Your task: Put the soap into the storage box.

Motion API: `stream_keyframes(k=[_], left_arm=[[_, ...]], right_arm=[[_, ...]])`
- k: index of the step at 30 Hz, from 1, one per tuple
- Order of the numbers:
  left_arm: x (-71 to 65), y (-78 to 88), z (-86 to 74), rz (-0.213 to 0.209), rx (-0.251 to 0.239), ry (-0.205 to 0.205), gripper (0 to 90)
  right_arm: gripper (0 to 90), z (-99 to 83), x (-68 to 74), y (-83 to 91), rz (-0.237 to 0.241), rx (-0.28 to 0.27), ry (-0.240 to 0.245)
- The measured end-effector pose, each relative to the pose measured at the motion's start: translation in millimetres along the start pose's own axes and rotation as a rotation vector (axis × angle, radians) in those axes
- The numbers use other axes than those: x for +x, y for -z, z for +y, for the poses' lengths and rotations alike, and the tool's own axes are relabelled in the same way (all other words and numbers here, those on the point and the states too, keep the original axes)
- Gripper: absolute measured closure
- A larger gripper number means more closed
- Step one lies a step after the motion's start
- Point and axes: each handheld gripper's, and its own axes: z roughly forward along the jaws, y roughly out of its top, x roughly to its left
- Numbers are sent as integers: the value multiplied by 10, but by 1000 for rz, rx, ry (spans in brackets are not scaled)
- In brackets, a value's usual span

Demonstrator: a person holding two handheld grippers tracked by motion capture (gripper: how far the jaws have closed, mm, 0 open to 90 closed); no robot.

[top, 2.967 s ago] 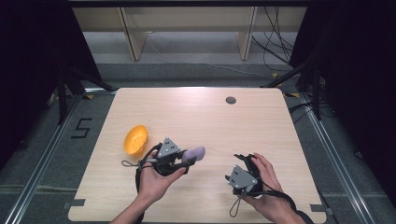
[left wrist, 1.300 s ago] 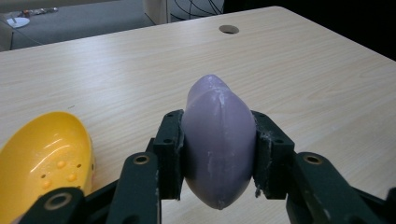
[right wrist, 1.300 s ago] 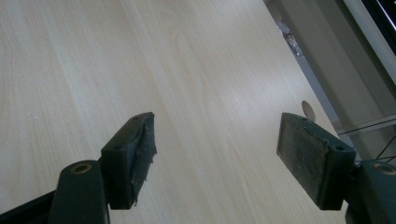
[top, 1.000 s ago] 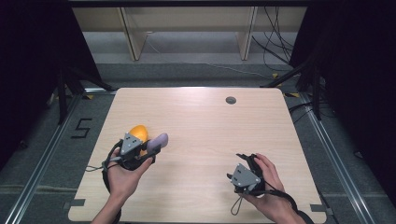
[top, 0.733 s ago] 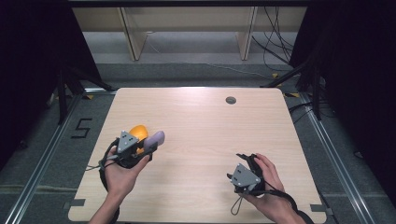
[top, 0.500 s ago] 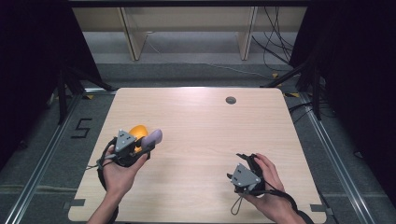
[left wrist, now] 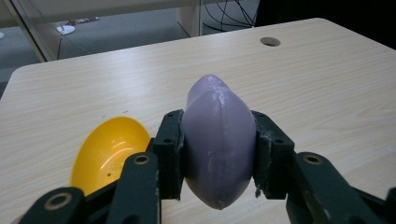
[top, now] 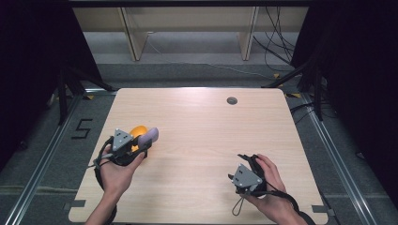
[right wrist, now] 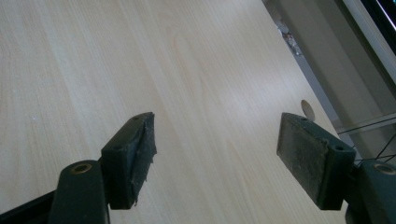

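Observation:
My left gripper (left wrist: 217, 154) is shut on a purple egg-shaped piece (left wrist: 217, 140), squeezed between both jaws. In the high view that purple piece (top: 149, 136) sticks out of the left gripper (top: 141, 142) at the table's left side. A yellow-orange half shell (left wrist: 109, 151) lies open side up on the table just beside and below the held piece; the high view shows the yellow shell (top: 137, 131) partly hidden behind the gripper. My right gripper (right wrist: 217, 158) is open with nothing between its jaws, and the right gripper (top: 239, 174) rests low near the front right.
The light wooden table (top: 206, 126) has a round cable hole (top: 232, 100) near its far edge. The table's right edge (right wrist: 299, 70) runs close past the right gripper. Wooden shelf legs (top: 136, 37) and loose cables (top: 277, 42) stand on the floor beyond the table.
My left gripper has carried the purple piece leftward from the table's middle to just over the yellow shell. The right gripper has stayed in place.

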Motion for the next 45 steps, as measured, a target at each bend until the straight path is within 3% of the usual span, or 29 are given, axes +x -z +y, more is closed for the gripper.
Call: stream_keyframes(k=[28,39,42,45], left_arm=[[285,-33,-34,106,-7,47,589],[378,-86,-61,159,1,48,589],[398,-108,-69,175,6,49,589],[414,-131,-77,187,5,51,589]], right_arm=[[288,-6,-7,4,1,-2,-1],[288,-6,-18,-2,8,-4,18],[288,-7,-8,3,2,0,-2],[288,-7,-18,-2,7,-4,16]])
